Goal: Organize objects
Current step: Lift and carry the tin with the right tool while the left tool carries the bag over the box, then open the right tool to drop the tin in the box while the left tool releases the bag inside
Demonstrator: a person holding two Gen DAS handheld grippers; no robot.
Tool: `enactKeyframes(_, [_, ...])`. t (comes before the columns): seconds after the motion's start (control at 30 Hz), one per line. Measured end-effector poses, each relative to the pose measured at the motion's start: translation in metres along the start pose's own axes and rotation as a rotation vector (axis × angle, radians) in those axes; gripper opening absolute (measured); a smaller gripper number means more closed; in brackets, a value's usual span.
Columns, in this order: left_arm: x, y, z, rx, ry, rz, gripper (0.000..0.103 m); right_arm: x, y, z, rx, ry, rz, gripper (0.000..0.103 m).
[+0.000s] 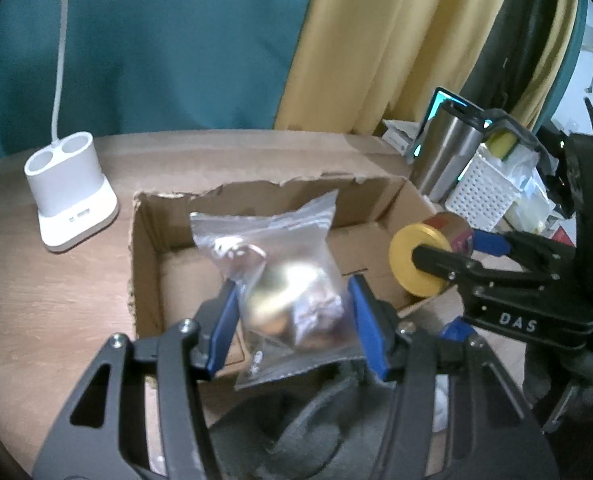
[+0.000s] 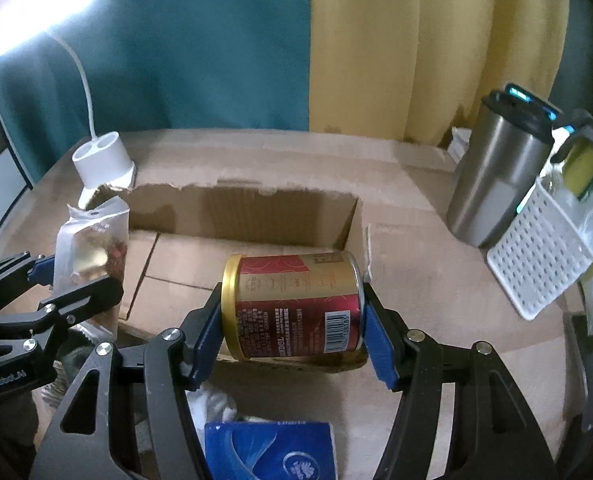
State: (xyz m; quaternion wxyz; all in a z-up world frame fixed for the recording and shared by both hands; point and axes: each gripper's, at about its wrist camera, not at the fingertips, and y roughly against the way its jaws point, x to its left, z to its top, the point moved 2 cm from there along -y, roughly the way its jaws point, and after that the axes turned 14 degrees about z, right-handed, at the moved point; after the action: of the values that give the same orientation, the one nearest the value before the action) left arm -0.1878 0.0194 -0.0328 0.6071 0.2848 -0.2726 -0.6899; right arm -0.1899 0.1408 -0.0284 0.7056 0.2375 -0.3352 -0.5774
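My left gripper (image 1: 292, 320) is shut on a clear zip bag (image 1: 280, 276) with gold and silvery contents, held upright over the near edge of an open cardboard box (image 1: 152, 240). It also shows at the left of the right wrist view (image 2: 92, 252). My right gripper (image 2: 292, 320) is shut on a red and gold can (image 2: 292, 304), held on its side at the box's (image 2: 256, 204) near right corner. In the left wrist view the can (image 1: 420, 260) and right gripper (image 1: 456, 252) are at the right of the box.
A white lamp base (image 1: 70, 196) with a cable stands left of the box. A steel tumbler (image 2: 496, 180) and a white perforated basket (image 2: 544, 256) with clutter stand at the right. A blue tissue pack (image 2: 272, 452) lies close below. Teal and yellow curtains hang behind the table.
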Motion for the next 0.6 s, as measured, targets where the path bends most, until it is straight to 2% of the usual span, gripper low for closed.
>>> enactKeyframes(0.27, [-0.006, -0.004, 0.002, 0.004, -0.035, -0.026, 0.055, 0.002, 0.009, -0.006, -0.003, -0.033, -0.037, 0.066])
enactKeyframes(0.47, [-0.02, -0.003, 0.003, 0.012, -0.053, -0.029, 0.055, -0.003, 0.006, -0.003, 0.003, -0.064, -0.017, 0.066])
enactKeyframes(0.5, [-0.021, -0.002, 0.003, 0.013, -0.053, -0.027, 0.055, -0.003, 0.007, -0.003, 0.0, -0.067, -0.011, 0.068])
enactKeyframes(0.57, [-0.025, -0.004, 0.004, 0.019, -0.054, -0.023, 0.055, -0.006, 0.014, 0.0, -0.028, -0.069, 0.007, 0.082])
enactKeyframes(0.6, [-0.026, -0.005, 0.004, 0.024, -0.055, -0.021, 0.055, -0.007, 0.016, 0.0, -0.036, -0.067, 0.01, 0.082])
